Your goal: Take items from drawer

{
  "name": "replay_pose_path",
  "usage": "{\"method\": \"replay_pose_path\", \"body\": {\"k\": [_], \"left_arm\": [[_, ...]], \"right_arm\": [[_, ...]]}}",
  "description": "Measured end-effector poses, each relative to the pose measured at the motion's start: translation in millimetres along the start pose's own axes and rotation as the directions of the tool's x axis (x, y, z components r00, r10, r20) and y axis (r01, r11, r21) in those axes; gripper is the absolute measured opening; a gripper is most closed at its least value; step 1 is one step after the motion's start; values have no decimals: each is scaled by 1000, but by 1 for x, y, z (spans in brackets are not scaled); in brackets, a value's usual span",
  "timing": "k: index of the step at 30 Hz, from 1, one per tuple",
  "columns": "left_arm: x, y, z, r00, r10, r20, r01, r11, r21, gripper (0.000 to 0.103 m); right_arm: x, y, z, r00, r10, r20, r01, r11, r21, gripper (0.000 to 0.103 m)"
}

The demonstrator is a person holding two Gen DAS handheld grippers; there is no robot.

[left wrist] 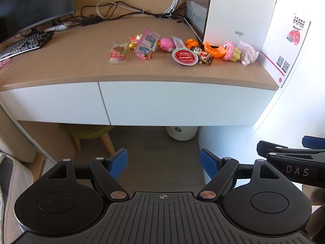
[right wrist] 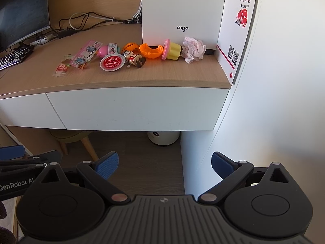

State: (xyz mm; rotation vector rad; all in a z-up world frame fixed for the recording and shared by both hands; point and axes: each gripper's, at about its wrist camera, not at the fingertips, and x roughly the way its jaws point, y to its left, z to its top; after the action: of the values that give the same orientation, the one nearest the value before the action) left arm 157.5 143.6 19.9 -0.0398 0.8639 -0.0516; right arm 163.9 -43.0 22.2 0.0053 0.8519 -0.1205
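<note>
A white drawer front [left wrist: 182, 103] [right wrist: 138, 109] sits shut under the wooden desktop, with a second drawer front [left wrist: 52, 103] to its left. On the desk lies a row of small items: a snack packet [left wrist: 118, 53] [right wrist: 63, 66], a pink card pack [left wrist: 147, 43] [right wrist: 86, 53], a red round tag [left wrist: 184, 56] [right wrist: 111, 62], an orange shell [left wrist: 214, 49] [right wrist: 151, 50], a pink and yellow cupcake toy [left wrist: 231, 51] [right wrist: 172, 49]. My left gripper [left wrist: 163, 163] and right gripper [right wrist: 165, 165] hang open and empty, well in front of and below the drawers.
A white computer case [right wrist: 180, 10] and a printed card [right wrist: 236, 30] stand at the desk's right end by the wall. A monitor [left wrist: 30, 2], a keyboard [left wrist: 24, 43] and cables fill the left. Under the desk sit a stool [left wrist: 89, 136] and a white round device [left wrist: 181, 133].
</note>
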Motion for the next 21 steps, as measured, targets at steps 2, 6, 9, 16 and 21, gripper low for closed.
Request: {"method": "replay_pose_path", "body": {"k": [2, 6, 9, 16, 21], "left_arm": [[0, 0, 0, 1000, 0, 0, 0, 1000, 0, 83], [0, 0, 0, 1000, 0, 0, 0, 1000, 1, 83], [0, 0, 0, 1000, 0, 0, 0, 1000, 1, 83], [0, 0, 0, 1000, 0, -3, 0, 1000, -1, 83], [0, -1, 0, 1000, 0, -3, 0, 1000, -1, 83]], "right_arm": [[0, 0, 0, 1000, 1, 0, -1, 1000, 1, 99], [0, 1, -1, 1000, 1, -1, -1, 1000, -1, 99], [0, 2, -1, 1000, 3, -4, -3, 1000, -4, 99], [2, 2, -1, 1000, 9, -11, -9, 1000, -7, 99], [2, 1, 0, 1000, 10, -13, -10, 1000, -7, 99]]}}
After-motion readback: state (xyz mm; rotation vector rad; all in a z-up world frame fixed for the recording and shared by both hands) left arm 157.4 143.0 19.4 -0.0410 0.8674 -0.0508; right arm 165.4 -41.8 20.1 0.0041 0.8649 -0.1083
